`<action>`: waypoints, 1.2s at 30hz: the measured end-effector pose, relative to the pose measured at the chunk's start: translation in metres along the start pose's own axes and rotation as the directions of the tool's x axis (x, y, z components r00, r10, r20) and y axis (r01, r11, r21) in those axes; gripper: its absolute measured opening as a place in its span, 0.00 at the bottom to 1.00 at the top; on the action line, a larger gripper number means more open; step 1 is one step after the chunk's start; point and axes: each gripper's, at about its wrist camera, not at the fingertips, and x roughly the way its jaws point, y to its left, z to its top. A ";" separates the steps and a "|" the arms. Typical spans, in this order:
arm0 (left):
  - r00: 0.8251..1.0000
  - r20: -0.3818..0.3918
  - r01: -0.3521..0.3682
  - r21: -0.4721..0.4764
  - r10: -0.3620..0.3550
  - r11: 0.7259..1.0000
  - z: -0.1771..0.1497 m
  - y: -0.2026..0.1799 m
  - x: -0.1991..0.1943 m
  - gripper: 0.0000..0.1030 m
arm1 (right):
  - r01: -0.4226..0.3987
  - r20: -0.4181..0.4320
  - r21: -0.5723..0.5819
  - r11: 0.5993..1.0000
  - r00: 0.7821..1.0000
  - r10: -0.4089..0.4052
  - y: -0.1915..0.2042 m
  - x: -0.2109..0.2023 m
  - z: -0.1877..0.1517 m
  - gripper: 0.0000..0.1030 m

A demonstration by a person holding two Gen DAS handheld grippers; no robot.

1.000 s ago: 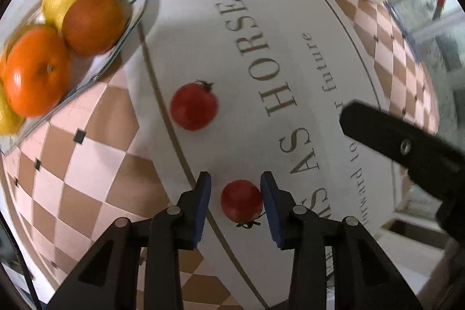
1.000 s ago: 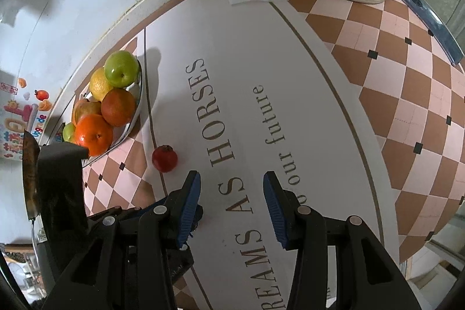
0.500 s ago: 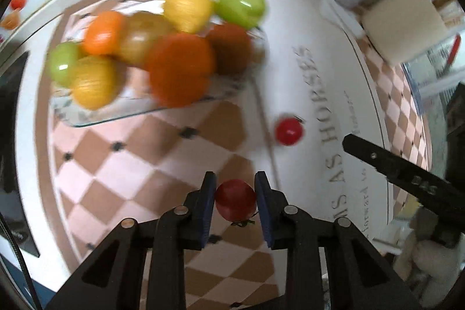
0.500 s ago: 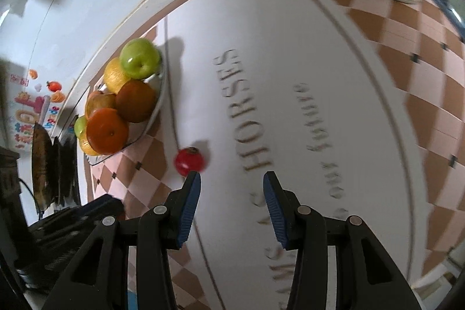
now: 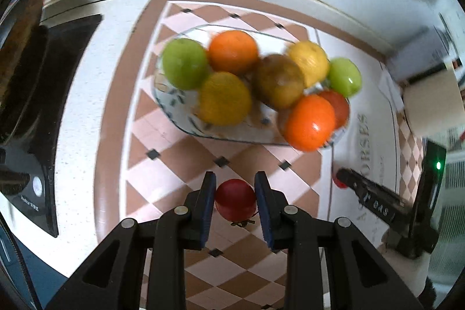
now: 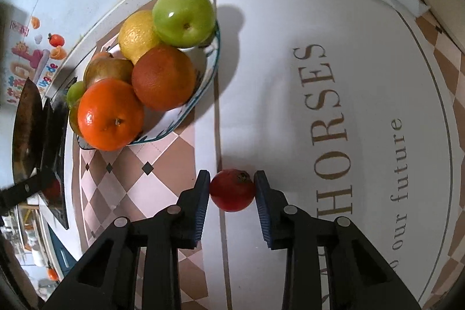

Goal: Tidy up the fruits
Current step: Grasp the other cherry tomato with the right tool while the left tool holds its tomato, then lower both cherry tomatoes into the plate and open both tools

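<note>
A small red fruit (image 5: 235, 199) was clamped between the blue pads of the left gripper (image 5: 234, 201) and was held above the checkered tablecloth (image 5: 174, 141), near the glass fruit bowl (image 5: 174, 106). The bowl was filled with oranges, green apples, a lemon and a brownish fruit. A second small red fruit (image 6: 232, 189) was gripped by the closed right gripper (image 6: 232, 191), low against the white lettered part of the cloth, just beside the bowl's near end.

Glossy apple (image 6: 184, 17), dimpled orange (image 6: 110, 114), clear glass bowl (image 5: 232, 132).
</note>
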 end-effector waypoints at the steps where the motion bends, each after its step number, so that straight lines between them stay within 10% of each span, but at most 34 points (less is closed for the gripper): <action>1: 1.000 0.006 -0.001 -0.015 0.001 1.000 0.003 0.006 -0.001 0.24 | -0.008 0.001 -0.002 1.000 1.000 0.008 0.004 0.000 0.000 0.33; 15: 0.994 0.026 0.107 -0.215 -0.104 0.971 0.046 0.066 0.005 0.24 | -0.261 0.101 -0.131 0.957 0.956 0.274 0.130 -0.014 0.005 0.33; 36: 0.979 -0.118 0.131 -0.240 -0.163 0.962 0.080 0.080 0.067 0.26 | -0.081 0.172 -0.097 0.992 0.980 0.097 0.157 0.035 0.001 0.36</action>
